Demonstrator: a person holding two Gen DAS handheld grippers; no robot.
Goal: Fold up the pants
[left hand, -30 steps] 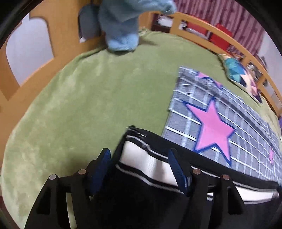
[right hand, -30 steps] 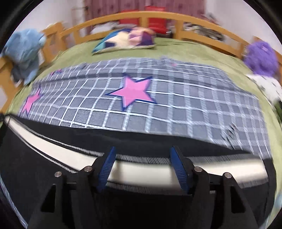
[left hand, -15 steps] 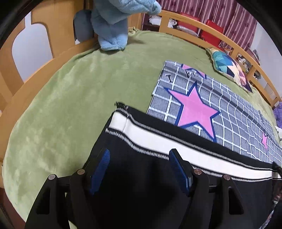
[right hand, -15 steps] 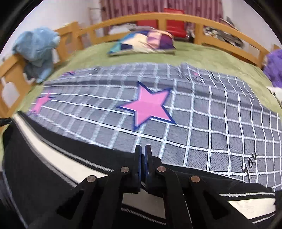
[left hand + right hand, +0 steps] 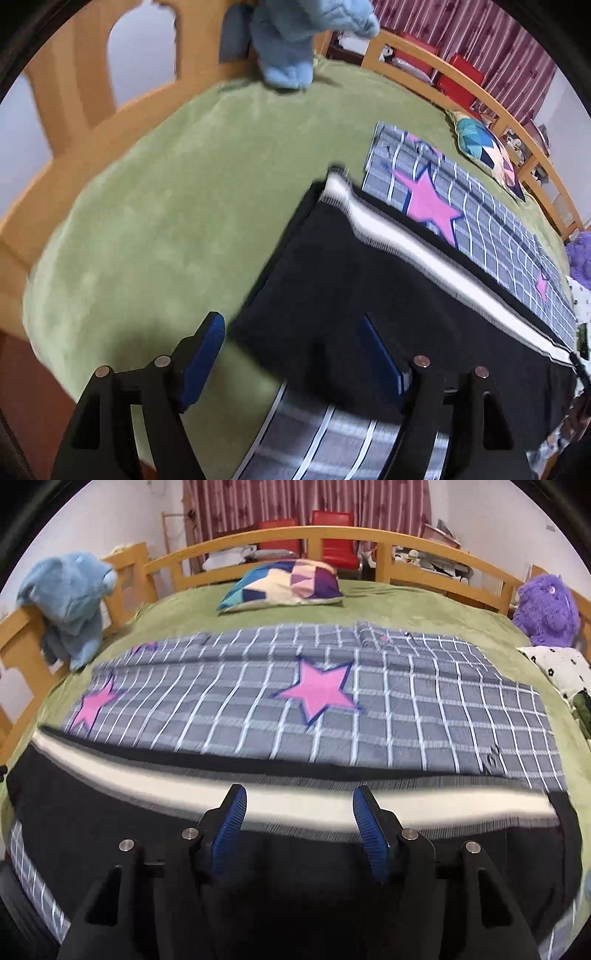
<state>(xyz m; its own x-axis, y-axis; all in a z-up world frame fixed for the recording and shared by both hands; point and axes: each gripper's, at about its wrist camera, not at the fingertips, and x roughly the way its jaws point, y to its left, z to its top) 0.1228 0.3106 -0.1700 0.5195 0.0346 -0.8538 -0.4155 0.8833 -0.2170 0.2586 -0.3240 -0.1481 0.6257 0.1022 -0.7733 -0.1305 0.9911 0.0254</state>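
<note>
The black pants point(image 5: 388, 288) with a white side stripe point(image 5: 413, 243) lie flat across the grey checked blanket point(image 5: 480, 229) on the bed. My left gripper point(image 5: 291, 336) is open above the pants' near left edge, holding nothing. In the right wrist view the pants point(image 5: 288, 849) stretch across the foreground, white stripe point(image 5: 295, 805) running left to right. My right gripper point(image 5: 297, 812) is open just above the stripe, holding nothing.
A green bedspread point(image 5: 177, 206) covers the bed inside a wooden rail point(image 5: 332, 535). A blue plush toy point(image 5: 70, 602) sits at the left rail, a purple one point(image 5: 543, 609) at the right. A patterned pillow point(image 5: 280, 585) lies at the far end.
My right gripper was shut half a second ago and is now open and drawn back. My left gripper has pulled back and left, off the pants. The pants lie spread.
</note>
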